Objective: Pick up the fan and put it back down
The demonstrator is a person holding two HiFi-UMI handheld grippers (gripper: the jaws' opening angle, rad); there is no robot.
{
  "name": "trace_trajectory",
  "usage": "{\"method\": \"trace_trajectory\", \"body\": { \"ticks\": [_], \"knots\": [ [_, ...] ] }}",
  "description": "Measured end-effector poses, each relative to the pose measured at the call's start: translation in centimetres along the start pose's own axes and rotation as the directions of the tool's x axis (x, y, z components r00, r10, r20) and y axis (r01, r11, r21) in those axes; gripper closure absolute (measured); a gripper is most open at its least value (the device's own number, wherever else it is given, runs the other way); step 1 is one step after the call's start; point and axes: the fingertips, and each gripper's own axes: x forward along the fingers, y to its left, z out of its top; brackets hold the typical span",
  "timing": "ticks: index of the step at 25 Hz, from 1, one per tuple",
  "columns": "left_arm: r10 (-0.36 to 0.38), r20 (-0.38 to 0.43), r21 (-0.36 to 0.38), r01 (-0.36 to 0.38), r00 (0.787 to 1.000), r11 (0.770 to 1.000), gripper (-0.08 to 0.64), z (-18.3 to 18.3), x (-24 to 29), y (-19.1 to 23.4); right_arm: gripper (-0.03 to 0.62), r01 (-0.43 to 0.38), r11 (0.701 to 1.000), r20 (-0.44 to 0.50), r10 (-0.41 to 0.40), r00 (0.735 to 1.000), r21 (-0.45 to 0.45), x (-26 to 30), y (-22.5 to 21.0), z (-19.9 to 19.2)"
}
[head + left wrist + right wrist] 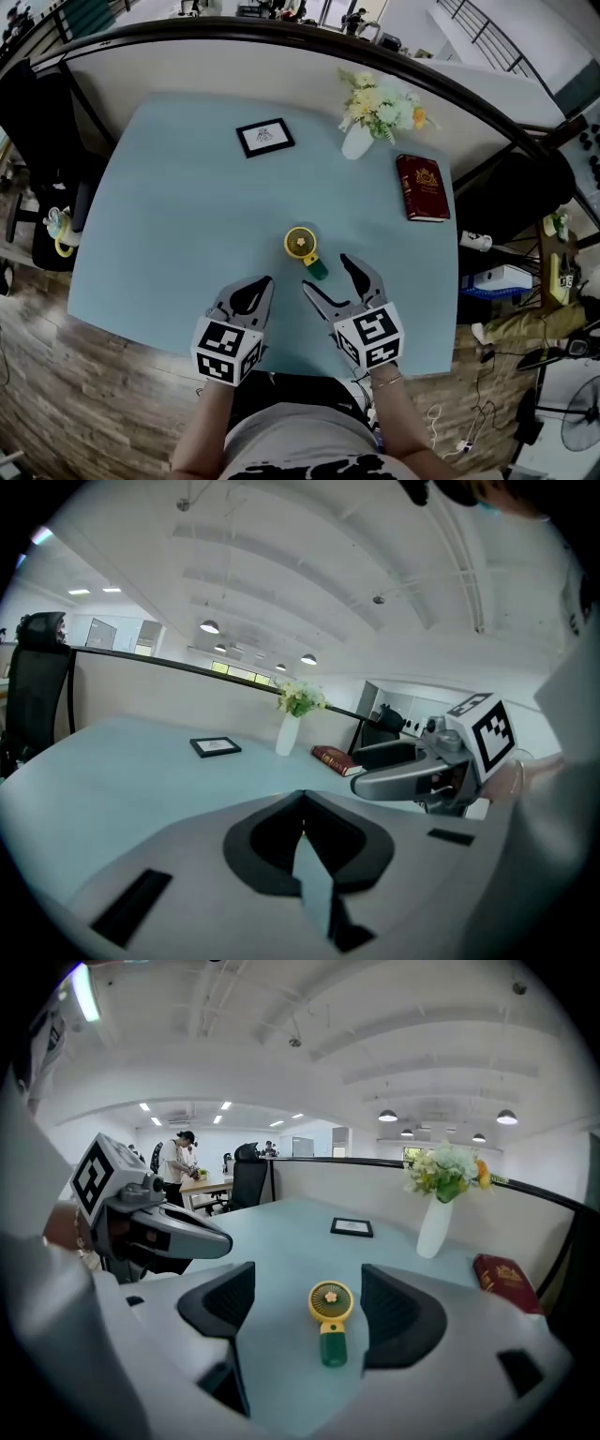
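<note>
Risk here lies mostly in the closing: the small plastic fan with a round yellow head and a green handle (pixel 330 1321) lies flat on the pale blue tabletop (pixel 169 225) just ahead of the right gripper (pixel 308 1269). It sits in line with the gap between the jaws, a little nearer the right-hand jaw than the left-hand one. If the jaws close from this offset, I judge the nearer one would meet the handle first and shove or spin the fan sideways instead of pinching it. A low approach could also drag a jaw tip on the tabletop. The handle is slim and smooth-looking, so a grip taken near its end might let the heavier head droop or slip out on the lift. The right gripper's jaws stand well apart, wider than the fan's head; they touch nothing and hold nothing, and the handle end points back toward them. The left gripper (pixel 303 803) hangs close beside the right one with its jaws closed together and nothing between them, near enough that the two could knock.
</note>
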Motion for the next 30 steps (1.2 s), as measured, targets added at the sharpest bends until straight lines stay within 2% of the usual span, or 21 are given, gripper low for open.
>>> {"method": "trace_trajectory", "body": {
  "ticks": [5,12,16,21,30],
  "knots": [
    [-0.007,-0.041,0.023,0.008,0.999,1.0,0.549,-1.8,0.5,-0.5,0.256,-0.007,1.0,-0.049,0.007,0.999,0.005,0.8,-0.4,-2.1],
    [0.003,-0.091,-0.018,-0.004,0.996,1.0,0.549,-4.8,0.8,-0.1,0.268,-0.017,0.999,-0.124,0.022,0.992,0.039,2.4,-0.3,-6.0],
    [0.002,-0.117,-0.039,-0.007,0.993,0.999,0.549,-6.5,1.4,0.0,0.276,-0.021,1.0,-0.168,0.023,0.986,0.012,3.9,-0.8,-8.0],
    [-0.002,-0.129,-0.069,-0.007,0.992,0.998,0.549,-8.0,2.5,-0.2,0.279,-0.027,0.999,-0.223,0.017,0.975,-0.044,5.9,-1.6,-10.0],
    [0.0,-0.12,-0.101,-0.012,0.993,0.995,0.549,-8.4,4.3,0.2,0.292,-0.043,0.998,-0.29,0.031,0.956,-0.037,8.7,-3.0,-12.5]
  ]
}}
